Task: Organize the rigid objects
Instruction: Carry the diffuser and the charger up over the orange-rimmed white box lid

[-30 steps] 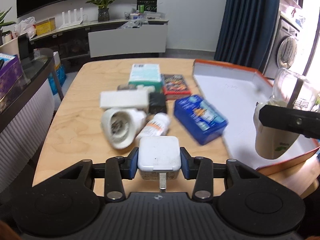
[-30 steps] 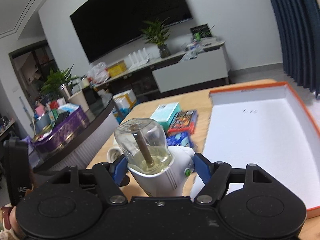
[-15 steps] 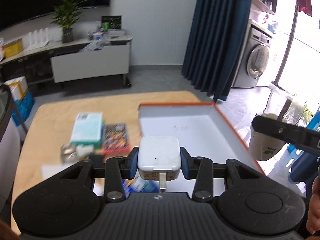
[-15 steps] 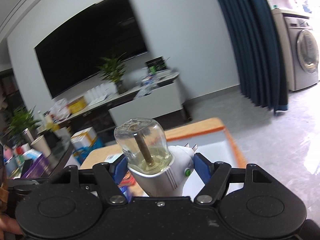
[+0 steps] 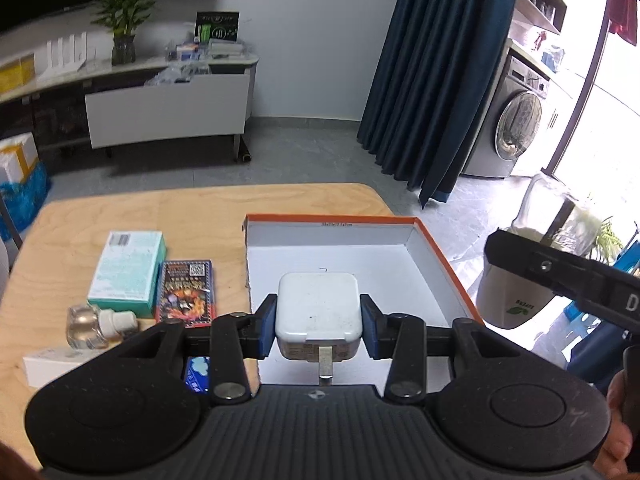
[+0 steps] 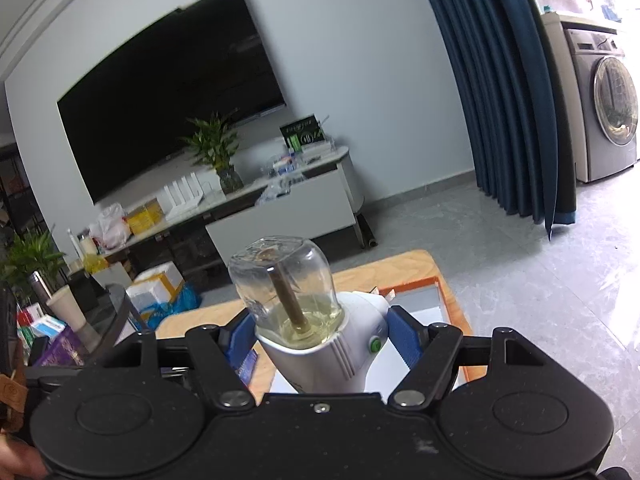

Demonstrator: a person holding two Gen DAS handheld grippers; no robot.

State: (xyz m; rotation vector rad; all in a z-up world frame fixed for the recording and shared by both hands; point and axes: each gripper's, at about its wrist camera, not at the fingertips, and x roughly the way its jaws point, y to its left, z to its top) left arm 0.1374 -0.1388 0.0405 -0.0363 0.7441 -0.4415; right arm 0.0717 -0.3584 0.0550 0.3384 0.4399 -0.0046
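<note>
My left gripper (image 5: pixel 318 325) is shut on a white square plug adapter (image 5: pixel 318 310) and holds it above the near part of the orange-rimmed white box (image 5: pixel 438 258). My right gripper (image 6: pixel 320 338) is shut on a white plug-in vaporizer with a clear glass bottle (image 6: pixel 288 284) and holds it raised above the box's right side; the box rim shows below it (image 6: pixel 412 285). The vaporizer also shows at the right of the left wrist view (image 5: pixel 516 300).
On the wooden table (image 5: pixel 80 220) left of the box lie a teal box (image 5: pixel 128 266), a dark card pack (image 5: pixel 186 290), a small glass bottle (image 5: pixel 86 326), a white box (image 5: pixel 52 364) and a blue pack (image 5: pixel 197 372). The floor lies beyond the table's right edge.
Both grippers have swung right and lifted with their objects. The left gripper went from over the loose items to over the box. The right view tilted up toward the room.
</note>
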